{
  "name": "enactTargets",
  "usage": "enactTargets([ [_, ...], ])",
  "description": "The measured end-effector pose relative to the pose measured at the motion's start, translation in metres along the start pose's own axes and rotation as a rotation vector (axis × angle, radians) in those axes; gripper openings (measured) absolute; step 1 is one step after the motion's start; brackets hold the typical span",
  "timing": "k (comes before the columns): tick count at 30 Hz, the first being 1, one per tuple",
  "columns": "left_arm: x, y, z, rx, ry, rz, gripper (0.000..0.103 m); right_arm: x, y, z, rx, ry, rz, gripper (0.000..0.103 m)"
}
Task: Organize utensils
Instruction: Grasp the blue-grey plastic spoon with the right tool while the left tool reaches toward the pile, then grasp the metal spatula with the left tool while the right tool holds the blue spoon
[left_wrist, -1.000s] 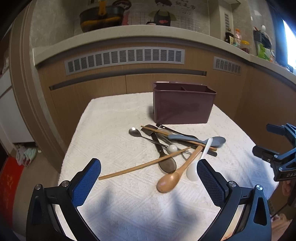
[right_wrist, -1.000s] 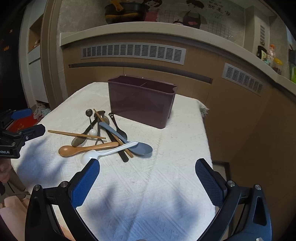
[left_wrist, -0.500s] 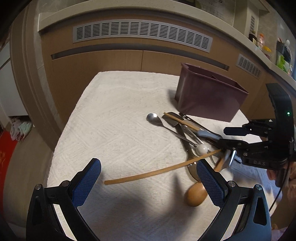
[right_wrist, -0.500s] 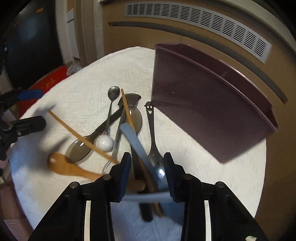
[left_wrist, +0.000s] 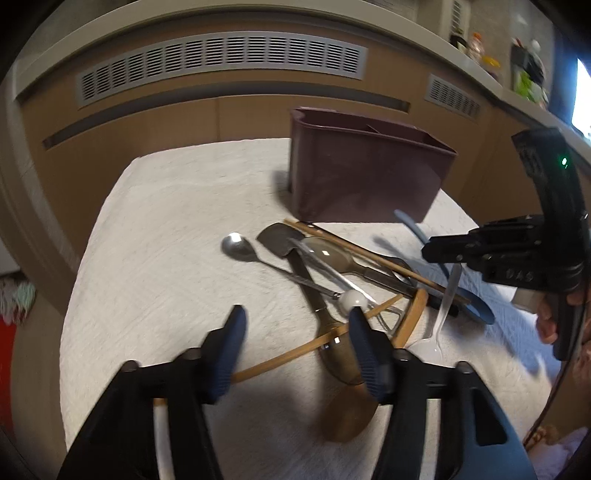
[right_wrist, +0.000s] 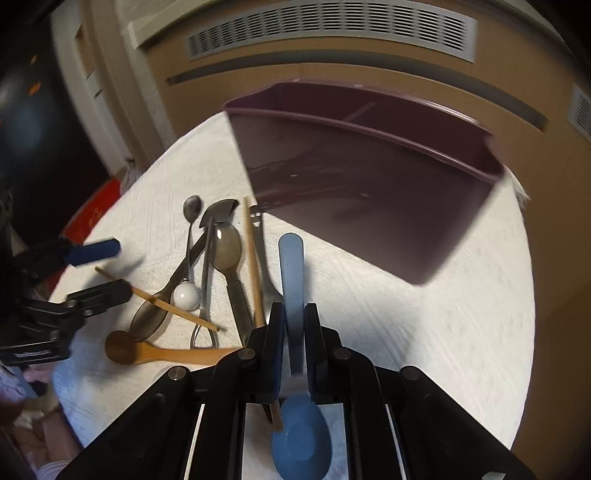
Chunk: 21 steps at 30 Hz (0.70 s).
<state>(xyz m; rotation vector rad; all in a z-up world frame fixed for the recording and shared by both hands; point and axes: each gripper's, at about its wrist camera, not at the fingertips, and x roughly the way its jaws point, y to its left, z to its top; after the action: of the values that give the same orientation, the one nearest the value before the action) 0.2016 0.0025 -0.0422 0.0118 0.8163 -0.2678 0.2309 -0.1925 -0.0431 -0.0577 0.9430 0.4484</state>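
A pile of utensils lies on the white cloth in front of a maroon divided holder. My right gripper is shut on the handle of the blue spoon; its bowl hangs below the fingers, its handle points at the holder. In the left wrist view the right gripper holds the blue spoon tilted up. My left gripper is half closed, its fingers on either side of a long wooden chopstick, not touching it. A wooden spoon, a smoky plastic spoon and a white-ball-ended steel spoon lie beneath.
A white plastic spoon, a second chopstick, a dark fork and a spatula lie in the pile. Wooden cabinets with vent grilles stand behind the table. The cloth's left edge drops to the floor.
My right gripper has shut on the blue spoon's handle and lifted it off the pile. My left gripper has narrowed from wide open and moved in over the long chopstick.
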Motion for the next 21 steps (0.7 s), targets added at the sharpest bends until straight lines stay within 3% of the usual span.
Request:
enactTargets([
  [3, 0.010, 0.001, 0.011, -0.012, 0.037, -0.027, 0.045, -0.016, -0.010, -0.011, 0.051, -0.037, -0.064, 0.009],
  [6, 0.024, 0.013, 0.027, -0.131, 0.105, -0.092, 0.045, -0.019, -0.015, -0.012, 0.087, -0.058, -0.087, 0.009],
  [13, 0.069, 0.028, 0.065, -0.341, 0.272, -0.148, 0.045, -0.029, -0.008, -0.017, 0.108, -0.122, -0.094, 0.009],
  [19, 0.099, 0.033, 0.084, -0.411, 0.373, -0.084, 0.045, -0.028, -0.007, -0.026, 0.131, -0.137, -0.083, 0.009],
  [21, 0.107, 0.033, 0.090, -0.421, 0.369, -0.062, 0.045, -0.027, -0.010, -0.028, 0.147, -0.130, -0.079, 0.009],
])
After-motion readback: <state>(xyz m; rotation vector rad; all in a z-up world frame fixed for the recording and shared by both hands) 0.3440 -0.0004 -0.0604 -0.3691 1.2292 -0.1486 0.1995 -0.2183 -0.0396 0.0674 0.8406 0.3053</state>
